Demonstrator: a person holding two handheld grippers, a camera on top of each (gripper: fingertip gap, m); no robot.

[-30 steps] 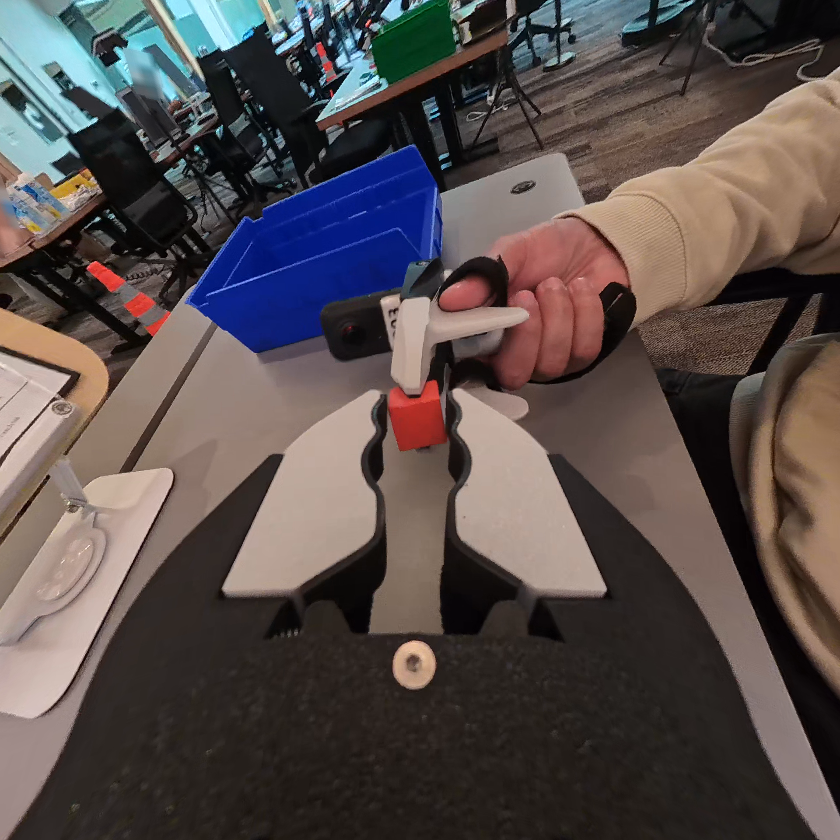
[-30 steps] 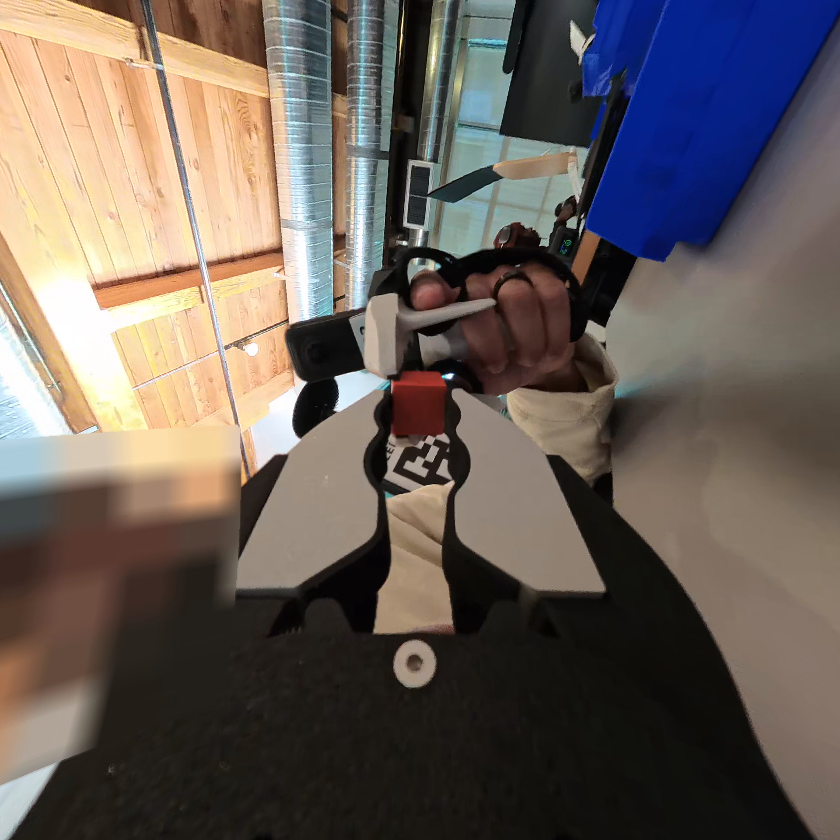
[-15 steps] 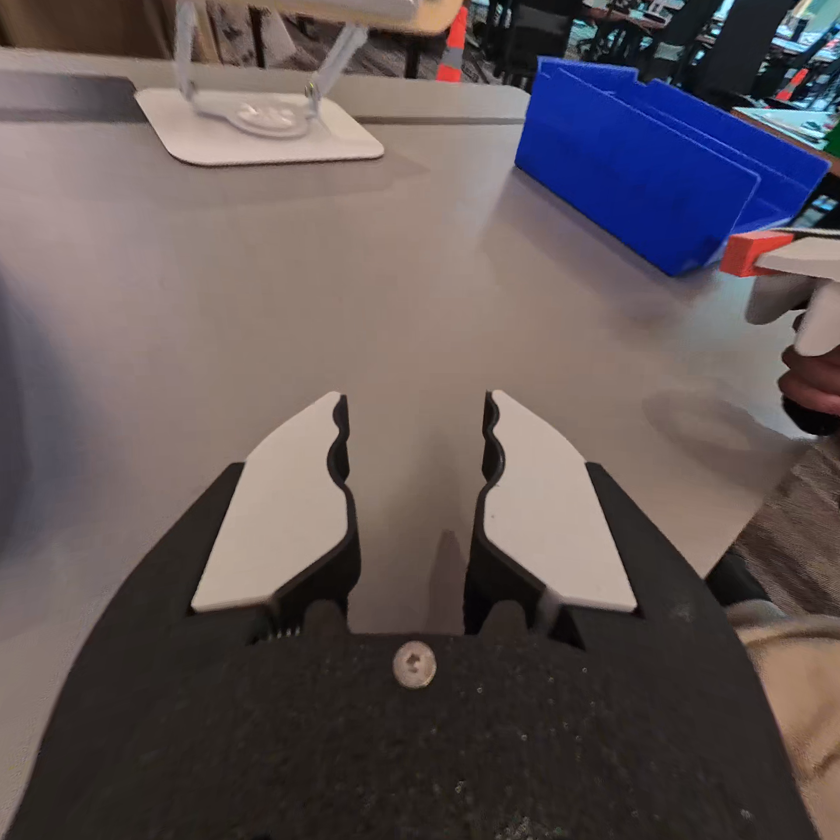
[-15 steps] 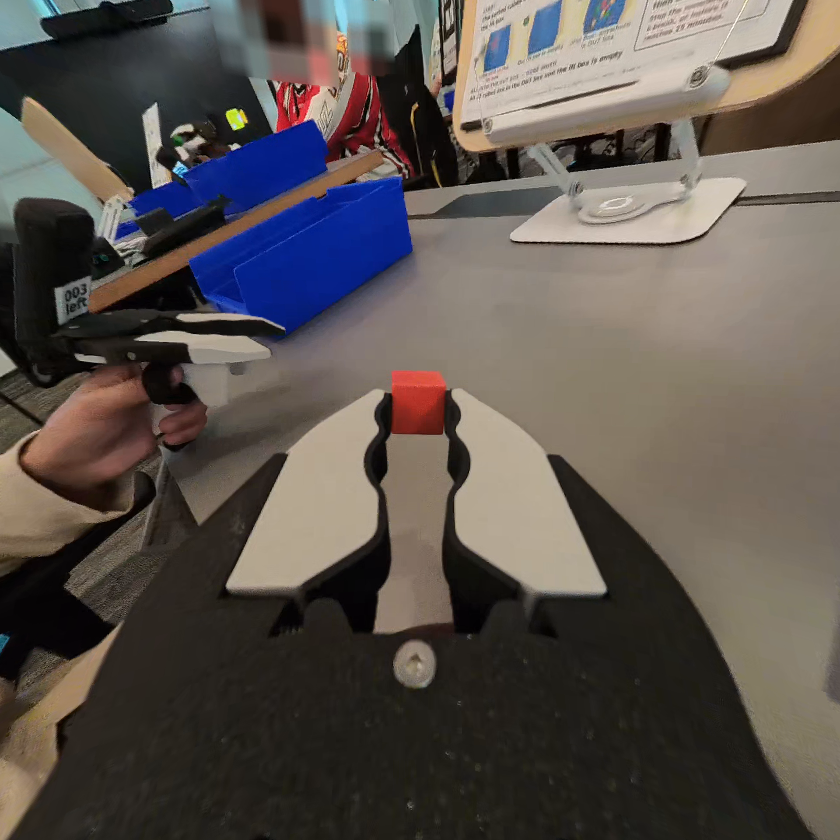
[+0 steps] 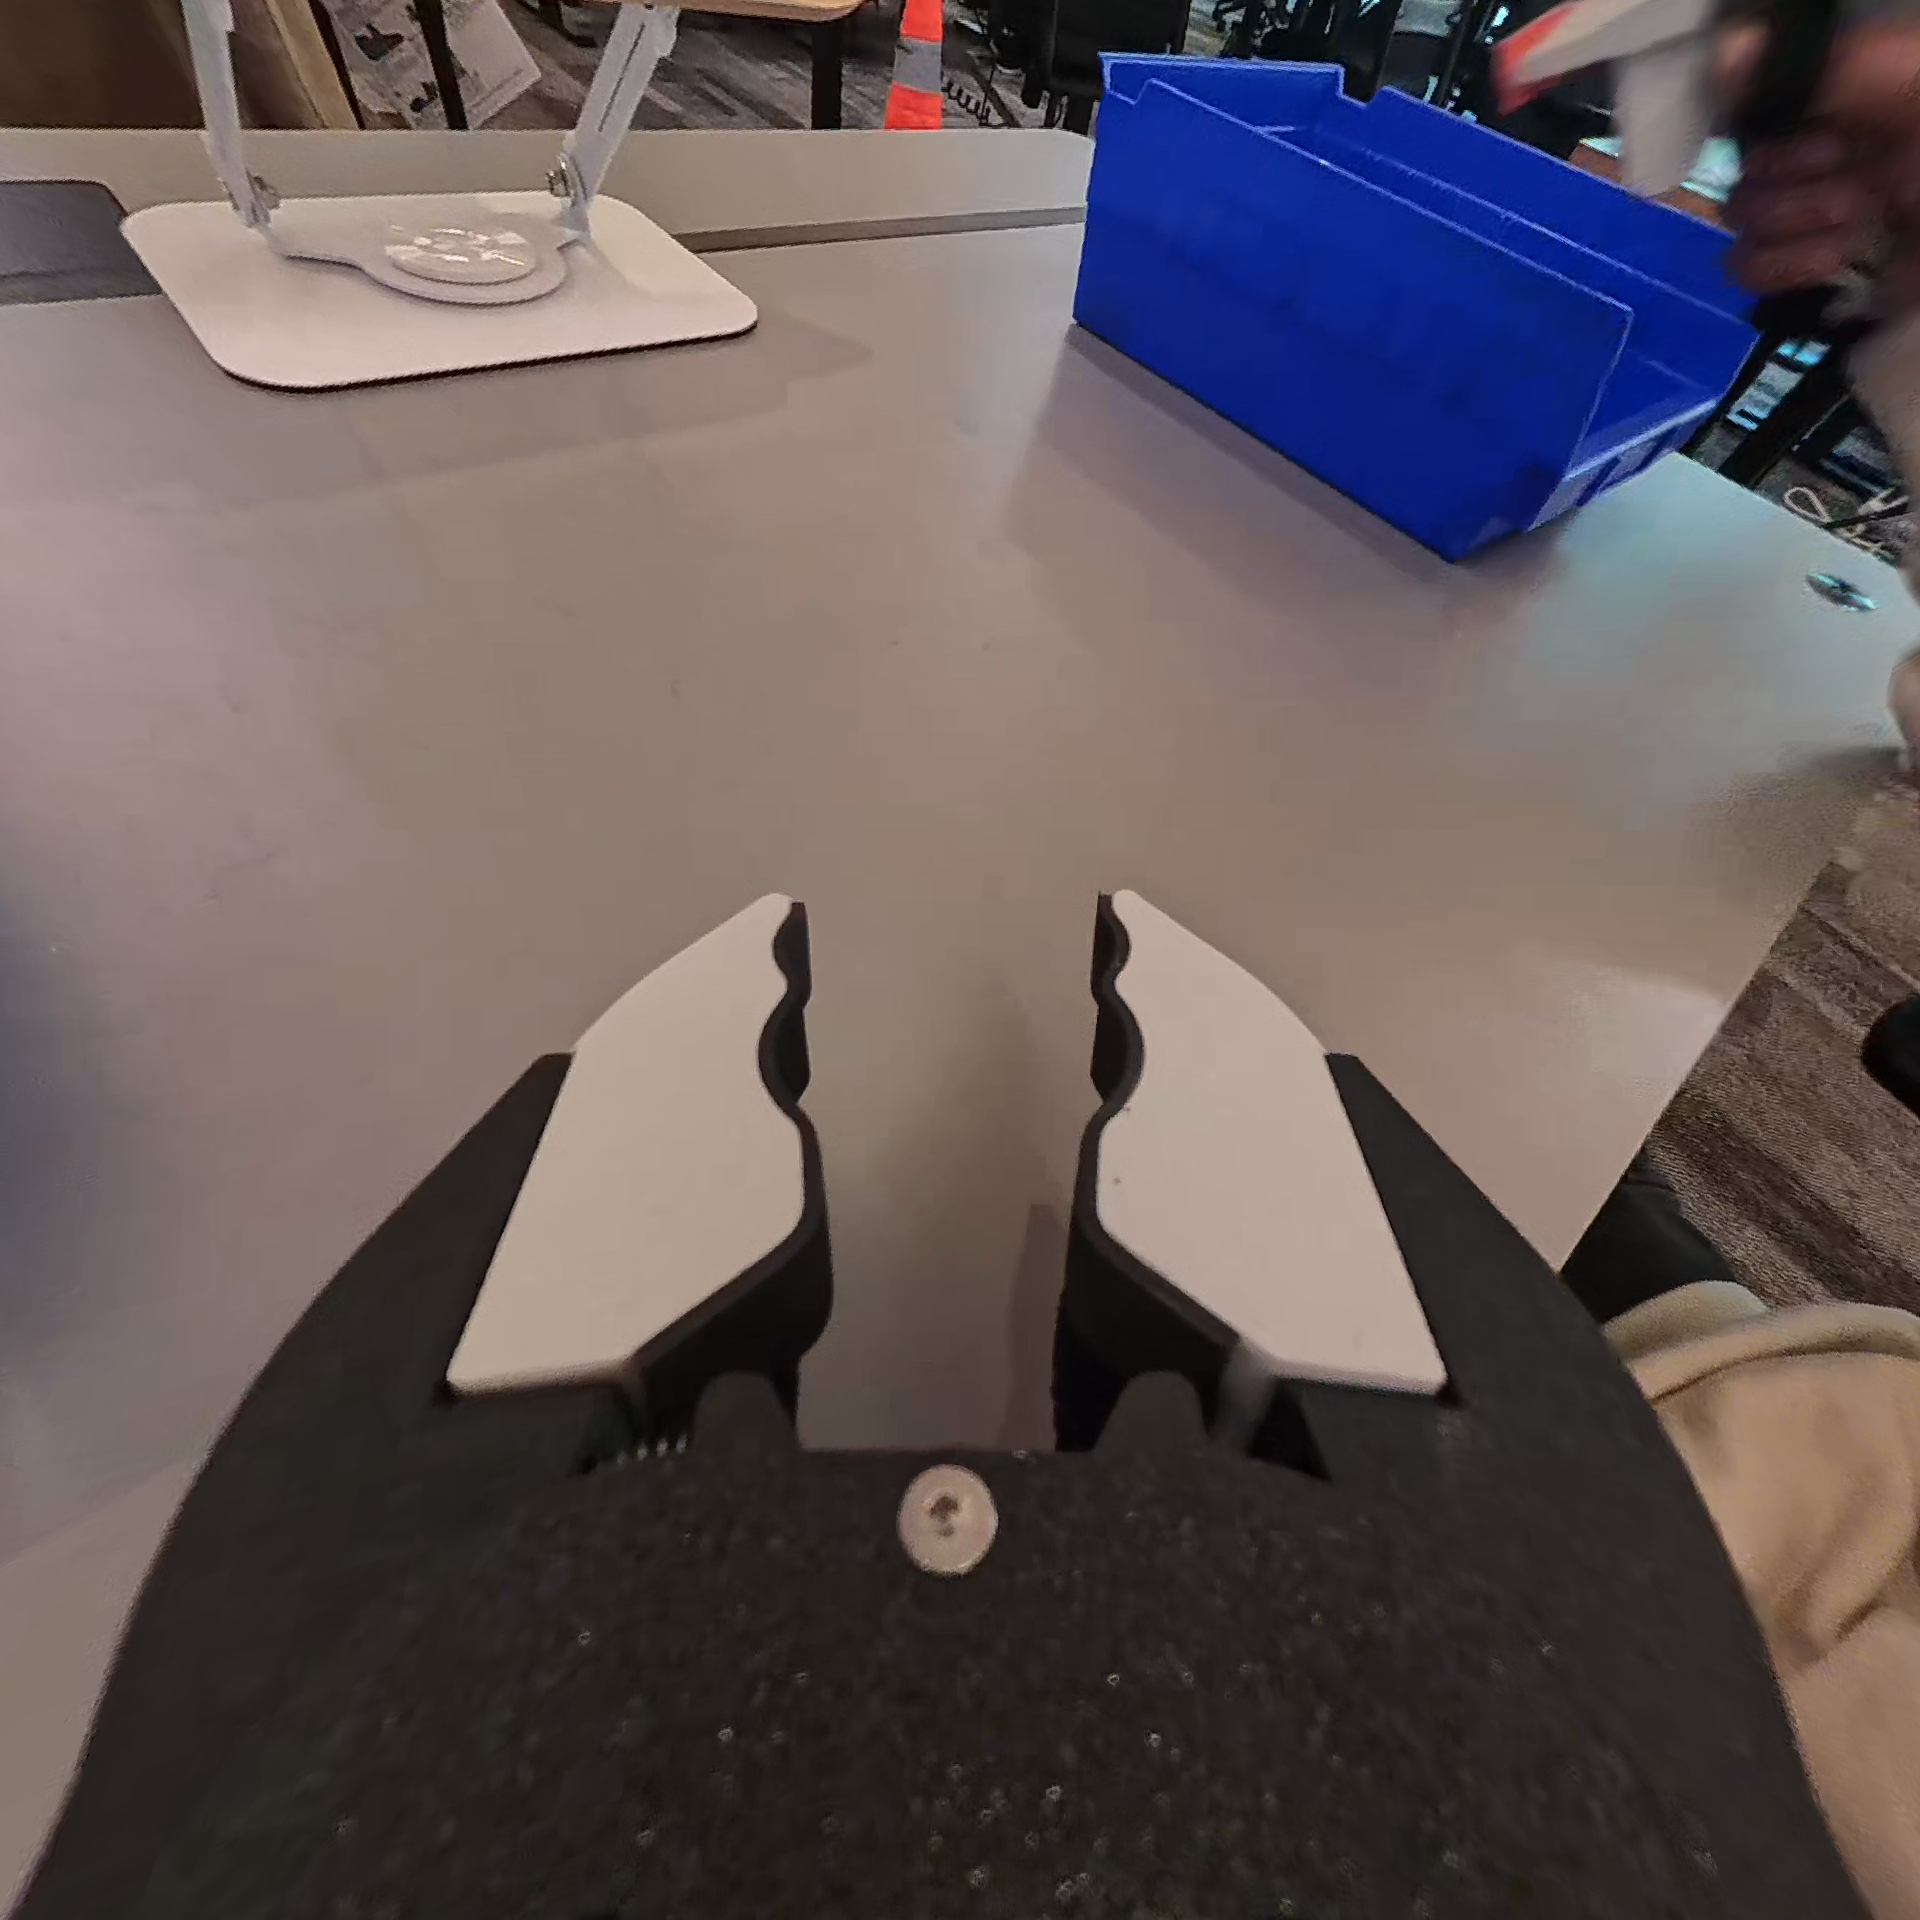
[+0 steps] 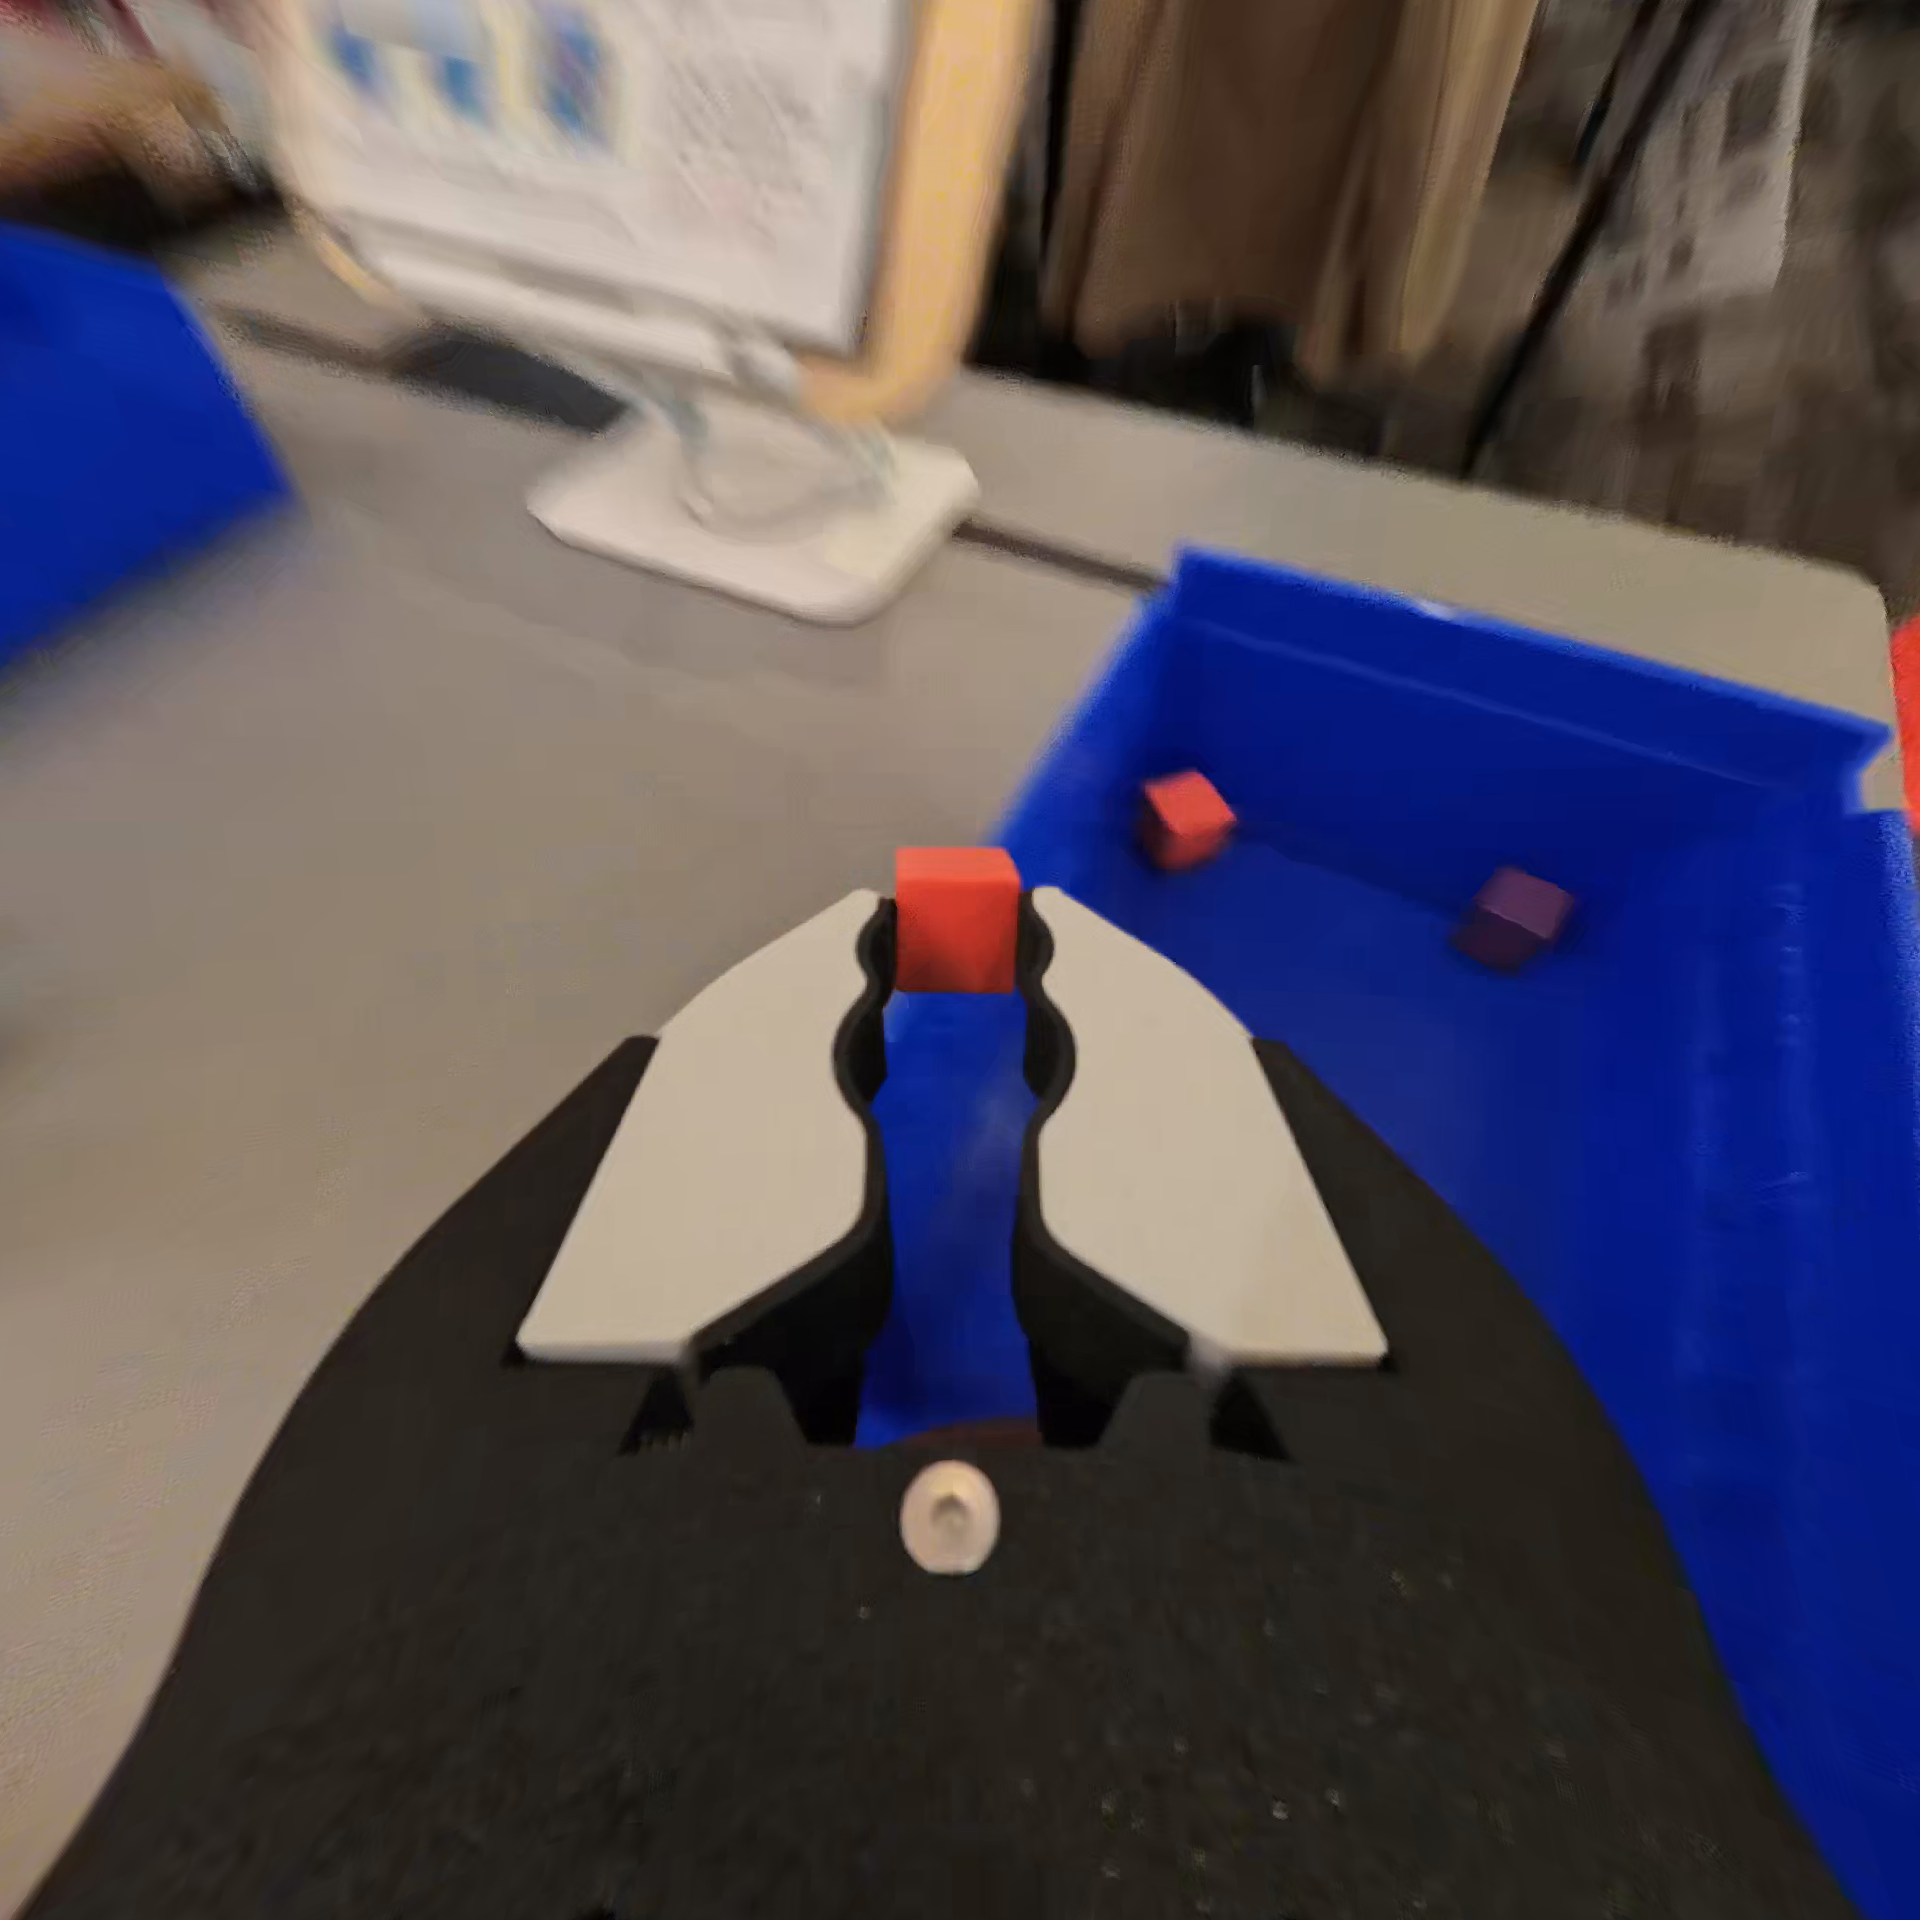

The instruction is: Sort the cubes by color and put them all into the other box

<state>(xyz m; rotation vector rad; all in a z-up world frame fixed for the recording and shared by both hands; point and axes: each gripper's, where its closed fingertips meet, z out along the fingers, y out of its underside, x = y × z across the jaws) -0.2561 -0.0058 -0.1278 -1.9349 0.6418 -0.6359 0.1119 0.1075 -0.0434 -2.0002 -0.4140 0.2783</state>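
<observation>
My right gripper [image 6: 954, 914] is shut on a red cube [image 6: 954, 933] and holds it over the near left corner of a blue box [image 6: 1683, 1091]. Inside that box lie another red cube [image 6: 1184, 819] and a purple cube [image 6: 1512, 914]. My left gripper [image 5: 948, 920] is open and empty above the grey table [image 5: 623, 665]. A second blue box [image 5: 1351, 312] stands at the far right in the left wrist view. The right gripper with its red cube shows blurred at that view's top right corner [image 5: 1621, 42].
A white stand [image 5: 436, 281] holding a board sits at the back of the table; it also shows blurred in the right wrist view [image 6: 758, 520]. The table's right edge [image 5: 1704, 1039] runs close to my left gripper. A beige sleeve [image 5: 1808, 1475] is at the lower right. The tips of one gripper are about 40 centimeters away from the tips of the other.
The left gripper let go of the red cube and pulled back open. The right gripper kept the cube and swung right, over the box with the red and purple cubes.
</observation>
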